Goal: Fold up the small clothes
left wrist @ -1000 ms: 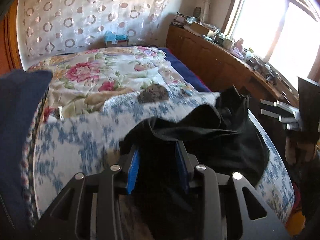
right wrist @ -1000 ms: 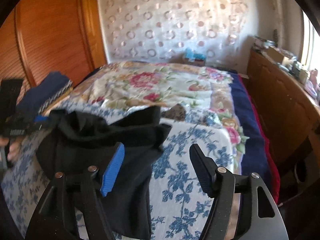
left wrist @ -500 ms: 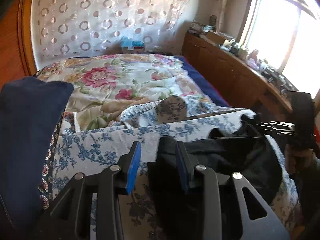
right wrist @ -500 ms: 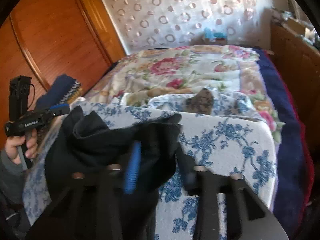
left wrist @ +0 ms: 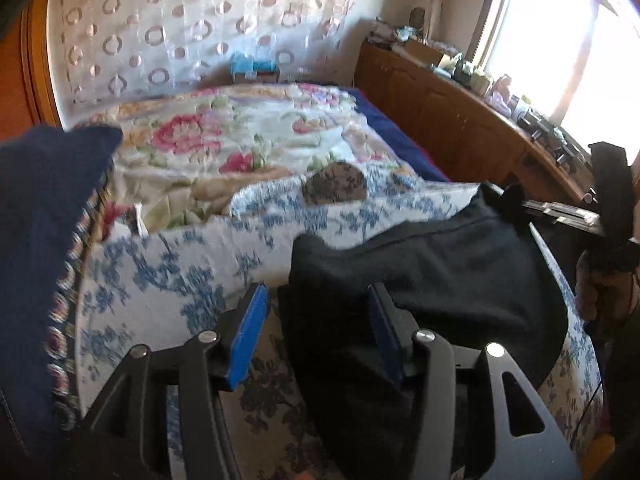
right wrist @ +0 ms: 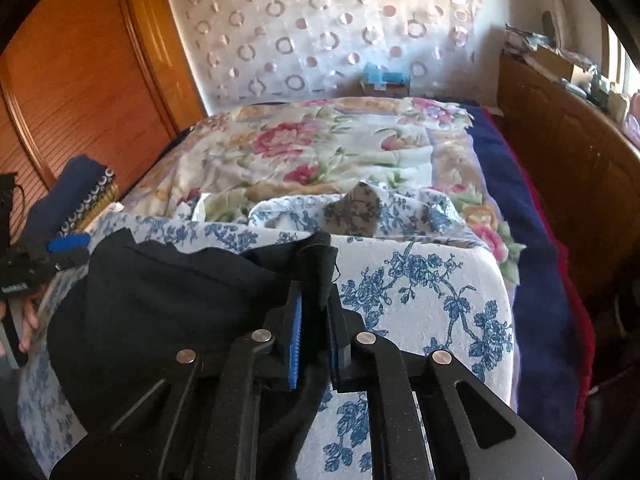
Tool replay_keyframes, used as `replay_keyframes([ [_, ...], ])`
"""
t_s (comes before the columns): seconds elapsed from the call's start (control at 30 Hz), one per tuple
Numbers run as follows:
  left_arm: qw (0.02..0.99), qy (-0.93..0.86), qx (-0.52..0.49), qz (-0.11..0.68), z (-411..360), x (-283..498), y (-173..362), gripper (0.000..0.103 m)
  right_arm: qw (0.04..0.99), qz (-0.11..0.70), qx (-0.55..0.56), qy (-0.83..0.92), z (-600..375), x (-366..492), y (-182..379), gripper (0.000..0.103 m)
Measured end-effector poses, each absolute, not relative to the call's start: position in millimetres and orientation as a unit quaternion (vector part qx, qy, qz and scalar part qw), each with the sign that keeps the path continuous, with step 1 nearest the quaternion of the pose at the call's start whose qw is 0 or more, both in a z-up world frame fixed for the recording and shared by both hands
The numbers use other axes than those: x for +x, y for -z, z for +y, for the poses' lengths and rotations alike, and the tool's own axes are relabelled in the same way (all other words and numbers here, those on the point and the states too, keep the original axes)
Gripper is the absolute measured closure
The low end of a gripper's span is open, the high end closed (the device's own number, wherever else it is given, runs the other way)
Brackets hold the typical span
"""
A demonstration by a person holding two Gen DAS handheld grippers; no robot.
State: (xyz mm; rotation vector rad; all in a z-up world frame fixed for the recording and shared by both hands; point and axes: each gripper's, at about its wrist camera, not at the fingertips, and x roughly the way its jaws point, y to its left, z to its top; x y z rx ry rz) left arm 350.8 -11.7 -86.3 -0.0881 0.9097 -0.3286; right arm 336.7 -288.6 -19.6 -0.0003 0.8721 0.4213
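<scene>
A black garment [left wrist: 448,264] lies bunched on the blue-and-white flowered cloth [left wrist: 168,280] at the near end of the bed; it also shows in the right wrist view [right wrist: 168,300]. My left gripper [left wrist: 316,320] is open, its jaws wide apart, with the garment's left edge lying between them, against the right finger. My right gripper [right wrist: 314,320] is shut on the garment's right corner, which sticks up between the blue pads [right wrist: 295,340]. The right gripper also shows at the right edge of the left wrist view [left wrist: 560,212], and the left gripper at the left edge of the right wrist view [right wrist: 60,248].
A folded dark blue garment with a patterned edge [left wrist: 44,248] lies at the left of the bed. A floral quilt [right wrist: 312,148] covers the far bed. A wooden cabinet [left wrist: 460,120] with clutter runs along the right under the window. A wooden wardrobe [right wrist: 80,80] stands at left.
My left gripper has opened and let go of the black garment. My right gripper has moved in and closed on the garment's right corner.
</scene>
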Motion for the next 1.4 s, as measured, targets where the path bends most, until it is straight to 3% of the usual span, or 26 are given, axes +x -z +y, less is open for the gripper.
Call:
replay_keyframes([
  [0.1,0.879,0.159,-0.046,0.446,-12.2,350.9,93.3,0.052,0.889,0.415,-0.006,-0.194,-290.5,331.7,12.4,0.073],
  [0.17,0.878,0.160,-0.045,0.449,-14.1,350.5,95.4,0.052,0.892,0.410,-0.001,-0.193,-294.7,325.2,7.9,0.038],
  [0.2,0.877,0.160,-0.043,0.451,-15.3,350.2,96.7,0.052,0.892,0.409,0.003,-0.194,-297.0,321.8,6.5,0.036],
  [0.53,0.872,0.178,-0.068,0.450,-13.5,350.1,101.9,0.053,0.868,0.447,0.020,-0.215,-290.9,301.0,36.5,0.023],
  [0.57,0.869,0.193,-0.076,0.450,-13.8,349.4,101.7,0.063,0.866,0.451,0.023,-0.214,-290.9,302.1,40.8,0.020],
  [0.6,0.866,0.205,-0.084,0.448,-13.9,348.8,101.2,0.067,0.863,0.455,0.029,-0.216,-291.5,303.9,45.1,0.019],
  [0.67,0.866,0.212,-0.091,0.443,-12.7,347.5,98.9,0.088,0.864,0.451,0.043,-0.220,-293.5,303.8,45.0,0.018],
  [0.7,0.867,0.217,-0.092,0.439,-12.1,346.4,96.3,0.091,0.863,0.451,0.046,-0.221,-293.7,304.1,45.0,0.018],
  [1.4,0.880,0.210,-0.070,0.420,-14.6,341.5,82.2,0.092,0.847,0.466,0.052,-0.251,-270.9,301.0,44.4,0.019],
])
